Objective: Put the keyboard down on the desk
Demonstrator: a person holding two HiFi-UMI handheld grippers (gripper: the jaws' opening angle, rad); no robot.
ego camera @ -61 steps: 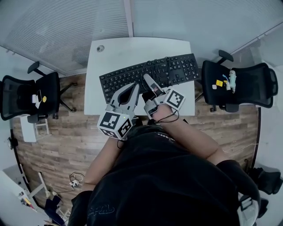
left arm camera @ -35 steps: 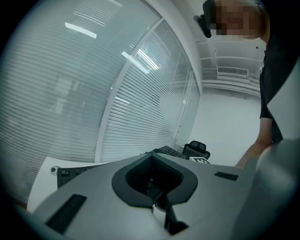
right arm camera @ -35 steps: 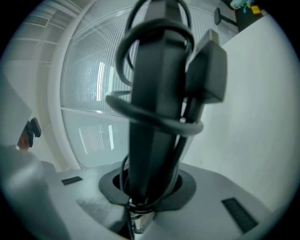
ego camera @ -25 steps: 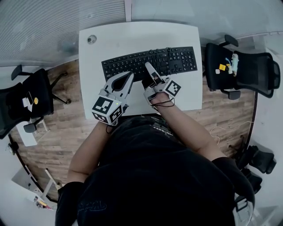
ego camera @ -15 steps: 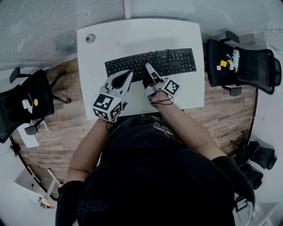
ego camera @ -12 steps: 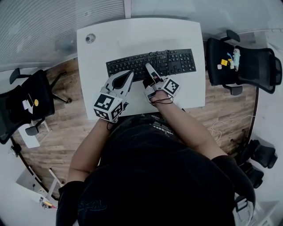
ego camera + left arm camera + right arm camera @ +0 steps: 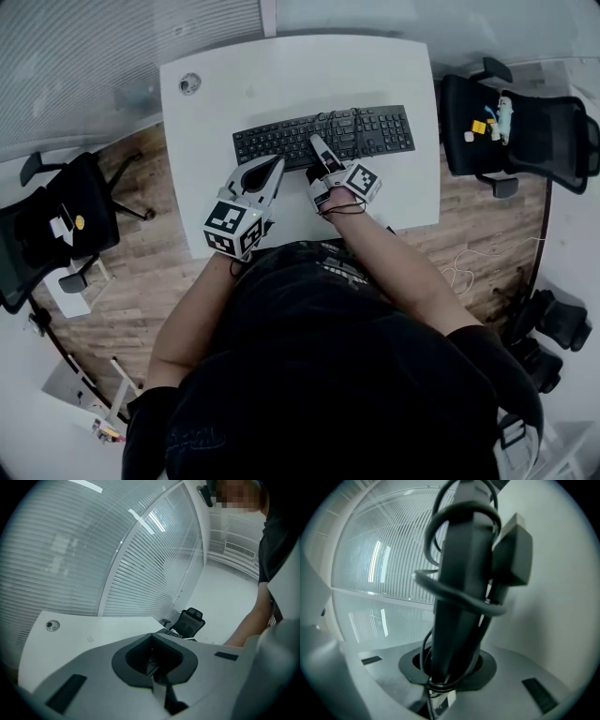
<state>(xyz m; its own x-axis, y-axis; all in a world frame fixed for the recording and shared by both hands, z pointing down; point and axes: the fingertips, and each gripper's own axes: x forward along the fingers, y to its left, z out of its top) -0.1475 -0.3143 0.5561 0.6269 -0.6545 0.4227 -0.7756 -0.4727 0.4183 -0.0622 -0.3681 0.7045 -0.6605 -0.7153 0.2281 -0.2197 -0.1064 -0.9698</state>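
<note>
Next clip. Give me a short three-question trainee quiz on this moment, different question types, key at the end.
1. True or false: the right claw is shut on the keyboard.
2. What is wound round the keyboard? A) tape B) its cable C) a cloth
3. Fill in: the round grommet sits at the desk's far-____ corner.
Key: 1 true; 2 B; 3 left.
</note>
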